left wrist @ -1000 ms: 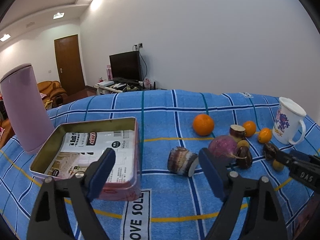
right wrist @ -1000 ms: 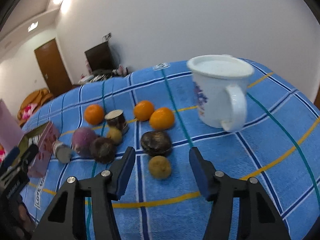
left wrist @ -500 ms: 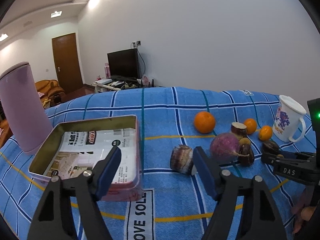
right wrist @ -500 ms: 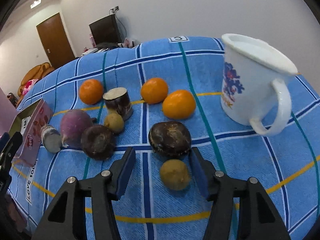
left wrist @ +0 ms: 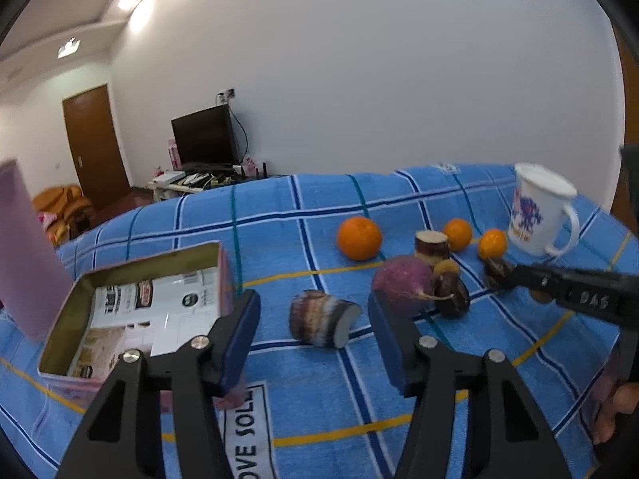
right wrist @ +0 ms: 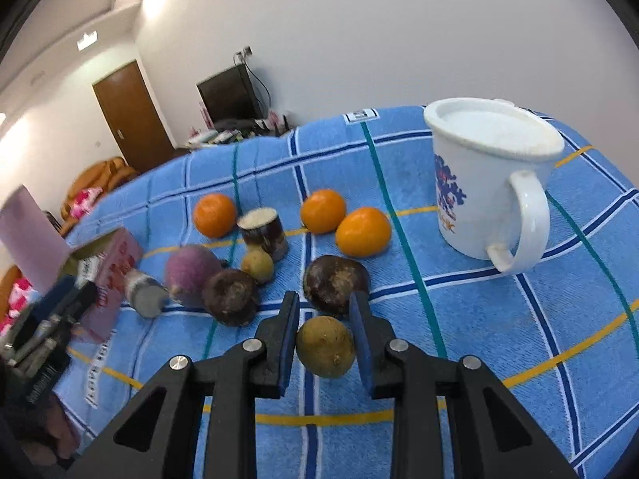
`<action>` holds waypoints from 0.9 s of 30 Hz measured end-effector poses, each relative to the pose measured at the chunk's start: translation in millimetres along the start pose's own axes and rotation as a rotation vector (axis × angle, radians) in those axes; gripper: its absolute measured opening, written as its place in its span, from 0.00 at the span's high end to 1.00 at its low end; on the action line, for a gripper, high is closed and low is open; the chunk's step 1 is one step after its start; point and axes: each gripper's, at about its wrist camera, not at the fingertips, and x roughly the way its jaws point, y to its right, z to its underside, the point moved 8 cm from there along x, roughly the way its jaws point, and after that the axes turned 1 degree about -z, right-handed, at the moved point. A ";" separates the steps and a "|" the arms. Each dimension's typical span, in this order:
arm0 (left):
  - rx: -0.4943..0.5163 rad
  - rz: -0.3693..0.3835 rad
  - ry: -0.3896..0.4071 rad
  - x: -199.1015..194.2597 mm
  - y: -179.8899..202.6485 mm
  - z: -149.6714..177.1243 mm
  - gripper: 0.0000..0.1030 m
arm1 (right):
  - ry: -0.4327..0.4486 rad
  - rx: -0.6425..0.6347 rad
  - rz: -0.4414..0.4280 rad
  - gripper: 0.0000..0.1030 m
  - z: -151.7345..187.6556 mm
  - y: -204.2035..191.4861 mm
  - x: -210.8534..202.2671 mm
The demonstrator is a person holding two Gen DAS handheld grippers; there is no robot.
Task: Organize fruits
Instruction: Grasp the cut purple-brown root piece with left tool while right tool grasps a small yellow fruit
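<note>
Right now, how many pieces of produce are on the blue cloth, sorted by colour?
Orange: 3
Dark brown, round: 2
Yellow-brown, small: 2
Purple, round: 1
Cut brown stubs: 2
Total: 10

Tin [left wrist: 131, 307] left of fruits [left wrist: 359, 237]; mug [left wrist: 535, 215] right of them.

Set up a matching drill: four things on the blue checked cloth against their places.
1. small yellow-brown round fruit
2. white printed mug
3. open metal tin
4. purple round turnip

a. far right of the cloth
b. between the right gripper's jaws
c. beside the pink container
d. against a dark brown fruit

Pairs: 1-b, 2-a, 3-c, 4-d
</note>
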 end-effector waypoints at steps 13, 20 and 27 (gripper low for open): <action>0.076 -0.034 -0.192 61.8 13.8 2.5 0.44 | 0.017 0.055 -0.049 0.73 -1.9 3.3 -5.0; -0.043 0.087 -0.124 44.7 1.7 -2.0 0.77 | 0.012 0.077 -0.051 0.73 -0.5 8.4 -3.6; -0.070 0.098 -0.176 47.2 -5.4 5.0 0.24 | 0.016 0.068 -0.049 0.73 0.5 6.1 -4.3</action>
